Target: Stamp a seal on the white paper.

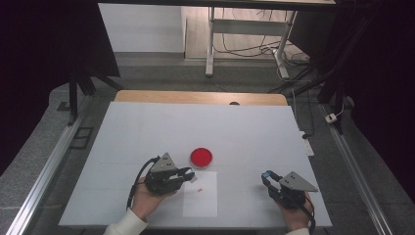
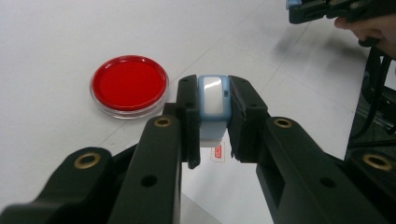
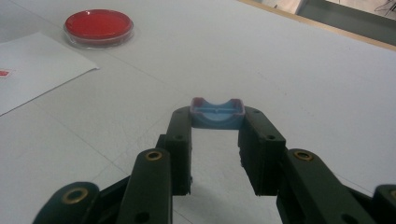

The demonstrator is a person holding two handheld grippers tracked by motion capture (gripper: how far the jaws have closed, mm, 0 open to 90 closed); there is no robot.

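A: Nearest the camera, what do the two hand-held tools grip?

B: The left gripper [image 2: 214, 116] has its black jaws clamped on a small light-blue block with a white glossy face [image 2: 214, 100], held above the table; the block's lower end is hidden behind the jaws. The right gripper [image 3: 217, 126] pinches a light-blue plastic cap with a curved, reddish-edged rim [image 3: 217, 112] at its jaw tips, just over the table surface. Whether the cap touches the table cannot be told.

A: And just beyond?

B: A white paper sheet [image 1: 201, 193] lies flat on the white table [image 1: 147, 132] between the two hands. It bears a small red mark [image 1: 199, 189], too small and blurred to read.

A: Farther out?

B: A round, clear-rimmed dish filled with red [image 1: 201, 157] sits just past the sheet's far edge, near the left gripper. The person's sleeves are cut off by the bottom edge of the high view.
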